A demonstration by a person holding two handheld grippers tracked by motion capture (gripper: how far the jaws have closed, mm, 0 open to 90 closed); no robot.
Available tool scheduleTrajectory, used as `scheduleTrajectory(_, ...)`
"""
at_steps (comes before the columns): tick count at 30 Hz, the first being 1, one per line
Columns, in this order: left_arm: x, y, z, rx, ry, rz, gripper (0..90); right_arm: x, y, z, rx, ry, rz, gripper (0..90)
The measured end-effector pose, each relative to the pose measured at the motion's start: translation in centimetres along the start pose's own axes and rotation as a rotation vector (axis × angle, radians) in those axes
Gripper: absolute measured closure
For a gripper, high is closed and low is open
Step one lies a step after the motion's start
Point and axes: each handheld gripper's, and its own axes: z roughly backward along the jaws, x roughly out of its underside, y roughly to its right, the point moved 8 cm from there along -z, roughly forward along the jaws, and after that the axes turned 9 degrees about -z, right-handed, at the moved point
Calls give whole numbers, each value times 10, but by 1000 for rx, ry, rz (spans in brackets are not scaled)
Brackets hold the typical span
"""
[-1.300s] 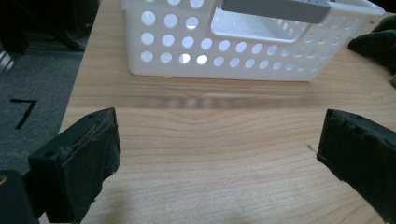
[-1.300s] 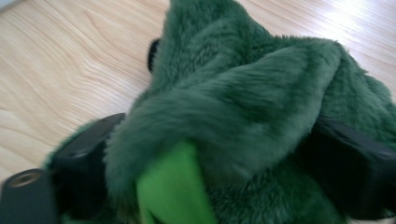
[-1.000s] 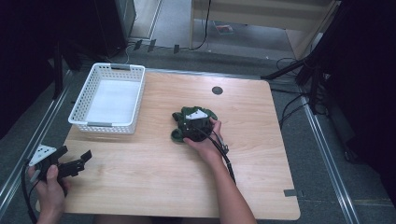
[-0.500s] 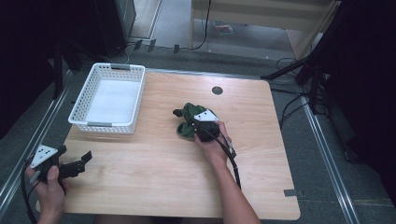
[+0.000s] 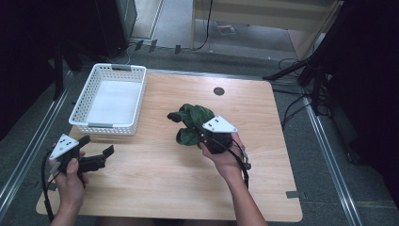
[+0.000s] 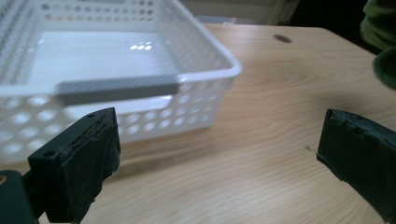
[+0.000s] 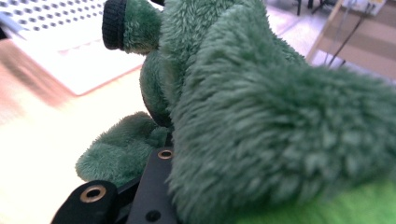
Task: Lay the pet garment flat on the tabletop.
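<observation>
- Since the earlier frame the green plush toy (image 5: 193,123) has come up off the tabletop (image 5: 155,188) in the right tongs (image 5: 207,137), and it now hangs a little right of the frame's centre in the high view.
- The right tongs are clamped on the toy; in the right gripper view its fur (image 7: 261,116) presses against the black jaws.
- The left tongs (image 5: 96,157) sit at the lower left of the high view, jaws wide apart and holding nothing, with the left hand (image 5: 70,176) around the grip.
- No writing or label can be read on anything.
- A white perforated basket (image 5: 134,101) stands at the upper left, well apart from the toy.
- A dark round hole (image 5: 219,91) marks the tabletop above the toy.
</observation>
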Motion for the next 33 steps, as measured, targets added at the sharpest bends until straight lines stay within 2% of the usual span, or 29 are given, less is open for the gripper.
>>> scheduleTrajectory(1,-4,6,-3,12,4,-4,0,0,0,0,0,0,0,753)
scheduleTrajectory(2,-8,12,-6,26,3,-3,0,1,-8,11,-24,9,-15,753)
scheduleTrajectory(3,-12,18,-10,44,0,2,0,1,-8,11,-24,9,-15,753)
scheduleTrajectory(5,-19,30,-17,72,-1,8,0,5,-18,19,-54,8,-21,753)
scheduleTrajectory(7,-27,42,-21,99,3,-5,0,14,-29,25,-75,-6,-16,751)
scheduleTrajectory(8,-31,51,-24,118,7,-15,0,28,-41,30,-91,-26,-1,750)
scheduleTrajectory(9,-32,54,-25,124,7,-19,0,28,-41,30,-91,-26,-1,750)
scheduleTrajectory(10,-34,63,-26,145,7,-35,0,32,-44,32,-94,-32,0,750)
scheduleTrajectory(11,-35,70,-27,161,7,-48,0,43,-50,33,-102,-43,10,750)
scheduleTrajectory(14,-31,89,-32,208,7,-86,0,72,-58,30,-101,-98,70,750)
scheduleTrajectory(15,-27,95,-35,225,7,-94,0,87,-61,24,-110,-119,87,749)
scheduleTrajectory(16,-21,99,-40,235,-9,-99,0,87,-61,24,-110,-119,87,749)
scheduleTrajectory(17,-14,102,-44,245,-28,-100,0,100,-67,15,-146,-142,86,718)
scheduleTrajectory(18,-8,105,-47,259,-39,-99,0,106,-70,11,-155,-158,85,670)
scheduleTrajectory(19,-4,107,-48,267,-51,-105,0,106,-70,11,-155,-158,85,670)
scheduleTrajectory(20,0,109,-49,274,-64,-110,0,109,-72,8,-165,-171,81,578)
scheduleTrajectory(21,1,111,-50,280,-69,-110,0,111,-82,5,-221,-205,67,333)
scheduleTrajectory(22,2,112,-49,286,-68,-106,0,111,-82,5,-221,-205,67,333)
scheduleTrajectory(23,3,113,-49,293,-71,-109,0,110,-84,7,-236,-206,73,266)
scheduleTrajectory(25,4,115,-49,301,-77,-107,0,102,-83,14,-249,-188,63,199)
scheduleTrajectory(29,10,124,-53,335,-104,-126,0,78,-67,36,-278,-128,-34,183)
scheduleTrajectory(30,11,126,-54,350,-110,-126,0,71,-60,45,-290,-101,-37,246)
scheduleTrajectory(31,11,129,-54,371,-113,-119,0,71,-60,45,-290,-101,-37,246)
scheduleTrajectory(33,12,130,-53,402,-115,-115,0,73,-58,50,-325,-110,-29,323)
